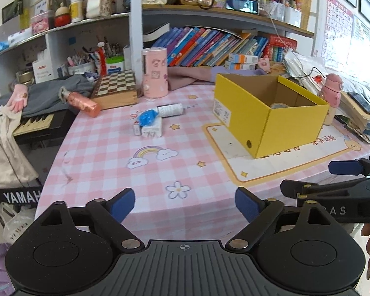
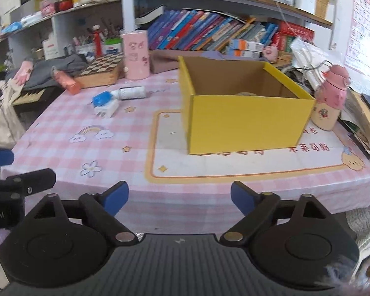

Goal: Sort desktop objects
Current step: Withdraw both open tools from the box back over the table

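An open yellow cardboard box (image 1: pixel 266 113) stands on the pink checked tablecloth (image 1: pixel 111 172), with a roll of tape (image 1: pixel 280 105) inside. It also shows in the right wrist view (image 2: pixel 244 120). Left of it lie a white charger plug (image 1: pixel 151 129) with a blue item (image 1: pixel 146 118) on top, and a white tube (image 1: pixel 171 109). The right wrist view shows the plug (image 2: pixel 106 109), the blue item (image 2: pixel 101 98) and the tube (image 2: pixel 133 92). My left gripper (image 1: pixel 185 203) is open and empty over the table's near edge. My right gripper (image 2: pixel 178 197) is open and empty, beside it.
A pink cylinder container (image 1: pixel 155 72), a chessboard box (image 1: pixel 116 86) and a pink-orange bottle (image 1: pixel 82 102) sit at the back left. A pink water bottle (image 2: pixel 329 98) stands right of the box, next to stacked books with a phone (image 1: pixel 361 103). Shelves of books fill the back.
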Tool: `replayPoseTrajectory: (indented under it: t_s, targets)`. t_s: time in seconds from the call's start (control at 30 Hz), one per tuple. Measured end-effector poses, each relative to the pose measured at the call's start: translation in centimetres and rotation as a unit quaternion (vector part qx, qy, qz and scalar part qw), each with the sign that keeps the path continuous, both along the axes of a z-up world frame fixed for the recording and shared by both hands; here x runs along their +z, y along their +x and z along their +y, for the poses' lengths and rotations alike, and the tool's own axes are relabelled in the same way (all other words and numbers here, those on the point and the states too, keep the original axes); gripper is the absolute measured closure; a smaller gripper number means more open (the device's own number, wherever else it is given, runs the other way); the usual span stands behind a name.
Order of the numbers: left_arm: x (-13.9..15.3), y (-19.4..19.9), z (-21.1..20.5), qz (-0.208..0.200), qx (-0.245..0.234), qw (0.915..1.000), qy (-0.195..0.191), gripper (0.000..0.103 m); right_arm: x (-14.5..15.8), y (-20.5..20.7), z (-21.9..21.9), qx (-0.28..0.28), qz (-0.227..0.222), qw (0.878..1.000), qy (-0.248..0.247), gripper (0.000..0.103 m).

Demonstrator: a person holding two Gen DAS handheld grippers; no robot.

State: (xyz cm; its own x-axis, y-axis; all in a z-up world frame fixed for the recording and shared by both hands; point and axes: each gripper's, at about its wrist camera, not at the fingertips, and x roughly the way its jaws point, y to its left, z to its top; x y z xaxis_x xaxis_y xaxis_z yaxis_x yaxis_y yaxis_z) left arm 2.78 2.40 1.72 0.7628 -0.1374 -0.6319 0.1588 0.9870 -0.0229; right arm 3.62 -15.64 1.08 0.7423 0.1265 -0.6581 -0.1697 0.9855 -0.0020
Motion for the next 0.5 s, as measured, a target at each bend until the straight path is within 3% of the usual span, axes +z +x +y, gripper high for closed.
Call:
replayPoseTrajectory:
  t_s: [0.5]
  targets:
    - [-0.7, -0.1, 3.7, 0.016, 0.009, 0.9998, -0.01, 0.01, -0.1, 0.0, 4.7, 0.041, 0.011, 0.999, -0.02, 0.004]
